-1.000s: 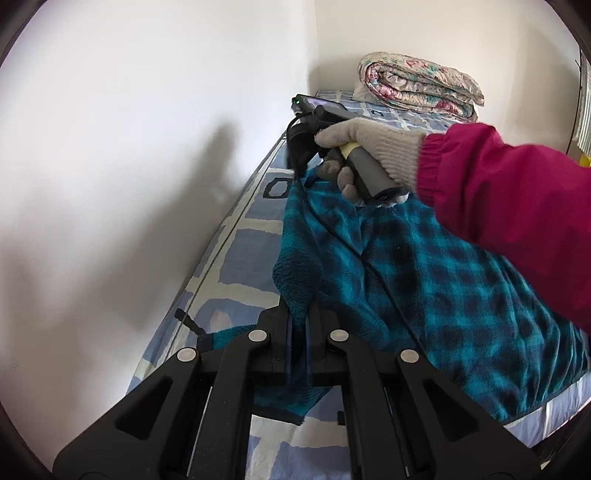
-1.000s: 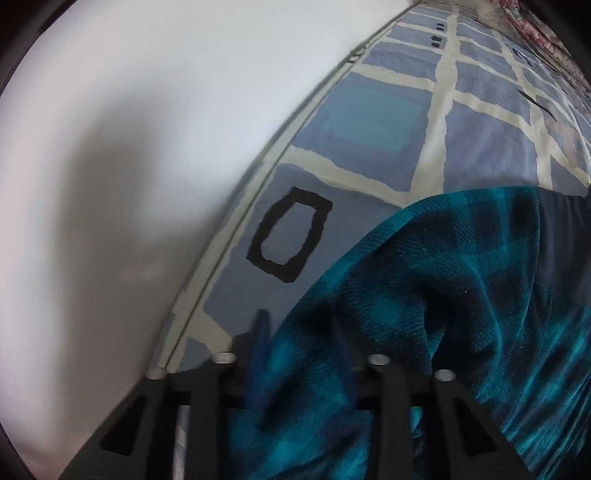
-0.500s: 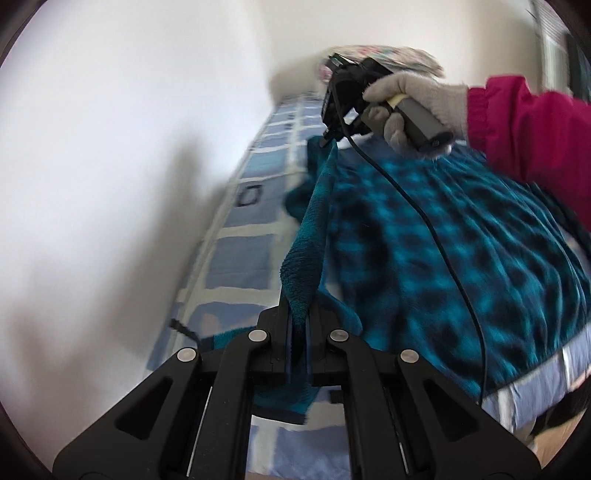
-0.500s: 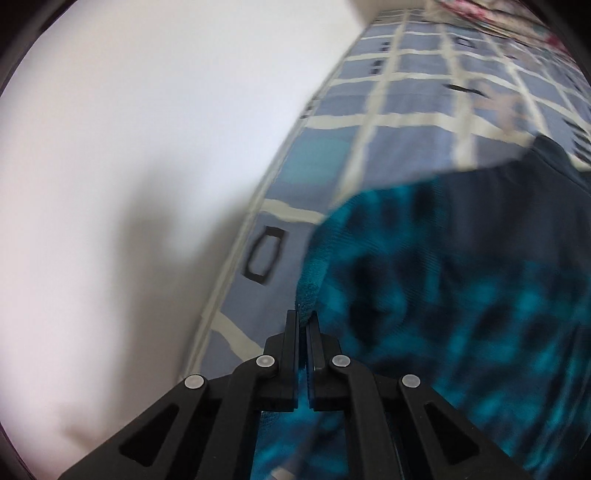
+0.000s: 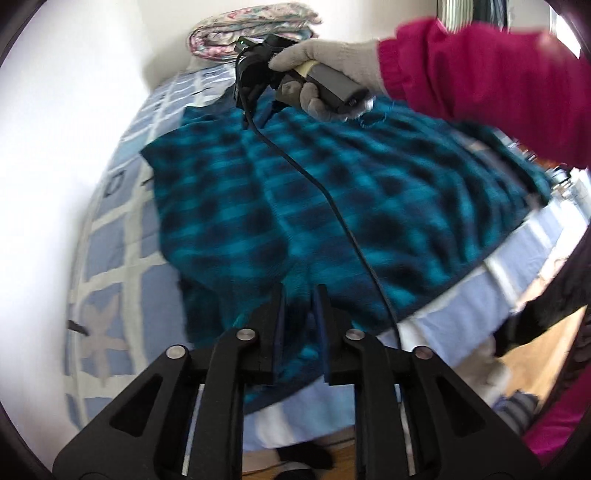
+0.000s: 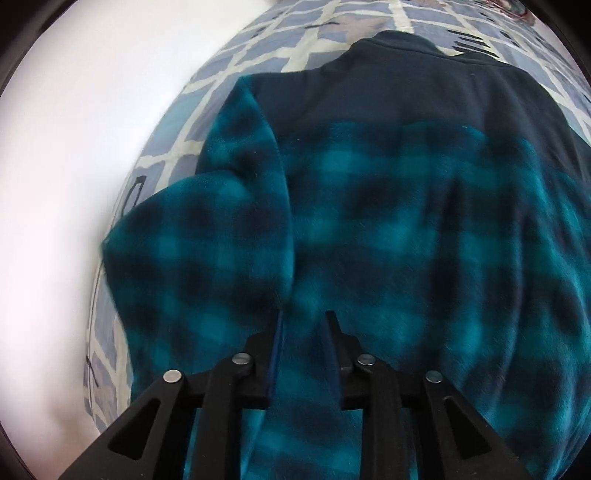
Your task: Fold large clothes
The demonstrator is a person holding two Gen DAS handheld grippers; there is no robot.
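Observation:
A large teal and black plaid fleece garment [image 5: 332, 192] lies spread on the bed, its left side folded over onto its middle. It fills the right wrist view [image 6: 369, 229], where its dark navy yoke and collar [image 6: 388, 74] lie at the far end. My left gripper [image 5: 299, 295] is open just above the garment's near hem, with nothing between its fingers. My right gripper [image 6: 304, 317] is open over the folded flap, empty. In the left wrist view the right gripper [image 5: 255, 77] is held by a gloved hand above the collar end.
The bed has a blue and cream patchwork sheet [image 5: 107, 251] against a white wall [image 5: 55, 147] on the left. A folded floral quilt [image 5: 251, 26] lies at the bed's far end. The bed's edge and wooden floor [image 5: 528, 354] are at the right.
Both grippers held the garment's left edge lifted and carried it rightward over the body. Now both have opened and let go, and the flap lies folded on the garment.

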